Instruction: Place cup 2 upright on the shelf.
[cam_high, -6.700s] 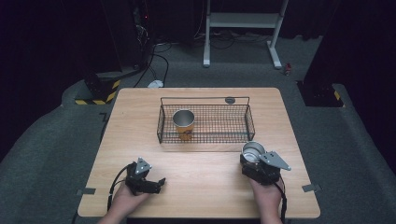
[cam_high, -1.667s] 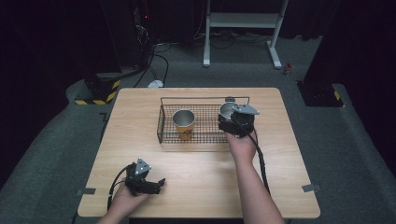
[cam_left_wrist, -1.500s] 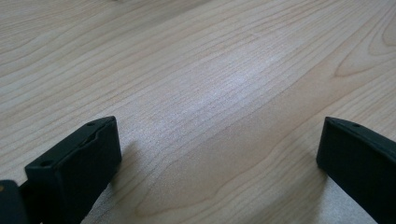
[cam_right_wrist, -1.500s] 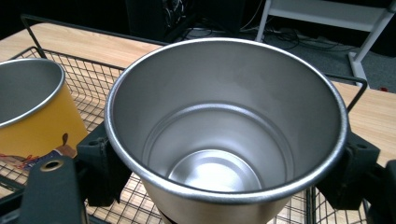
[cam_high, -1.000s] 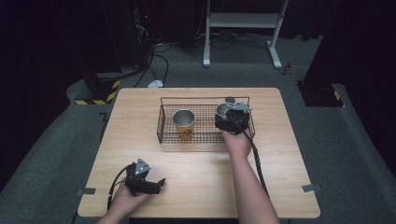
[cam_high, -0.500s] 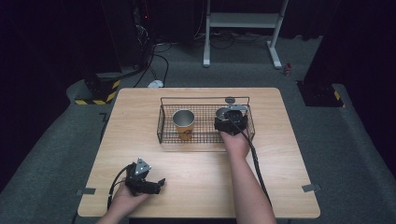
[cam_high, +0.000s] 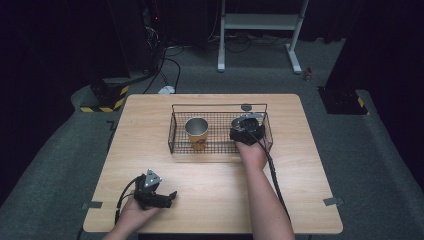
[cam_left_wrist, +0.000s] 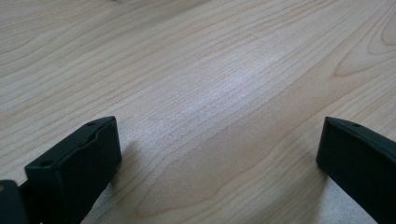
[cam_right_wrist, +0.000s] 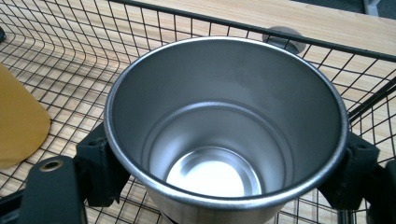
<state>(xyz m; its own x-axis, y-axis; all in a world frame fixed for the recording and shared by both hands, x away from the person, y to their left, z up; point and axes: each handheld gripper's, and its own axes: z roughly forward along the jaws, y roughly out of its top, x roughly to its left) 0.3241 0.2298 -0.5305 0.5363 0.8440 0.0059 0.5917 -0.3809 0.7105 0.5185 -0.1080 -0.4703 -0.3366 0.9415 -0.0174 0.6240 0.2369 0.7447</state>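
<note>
A black wire basket (cam_high: 176, 131) stands at the middle of the wooden table. An orange cup with a steel rim (cam_high: 197, 131) stands in its left half. My right gripper (cam_high: 246, 131) is inside the right half, shut on a plain steel cup (cam_high: 244, 121). In the right gripper view that steel cup (cam_right_wrist: 224, 93) is upright and empty between the jaws of my right gripper (cam_right_wrist: 227, 154), with the orange cup (cam_right_wrist: 18, 121) to its left. My left gripper (cam_high: 156, 196) rests on the table near the front left. In its own view my left gripper (cam_left_wrist: 215, 154) is open over bare wood.
A small round grey disc (cam_high: 246, 107) lies on the table just behind the basket's back rim (cam_right_wrist: 327, 44). Bare wood (cam_high: 210, 190) spans the front between my two forearms. Grey floor surrounds the table; a white stand (cam_high: 260, 30) is beyond it.
My right gripper carried the steel cup from the table's front right over the basket's right end, then shifted slightly left and down into it. The left gripper stayed put.
</note>
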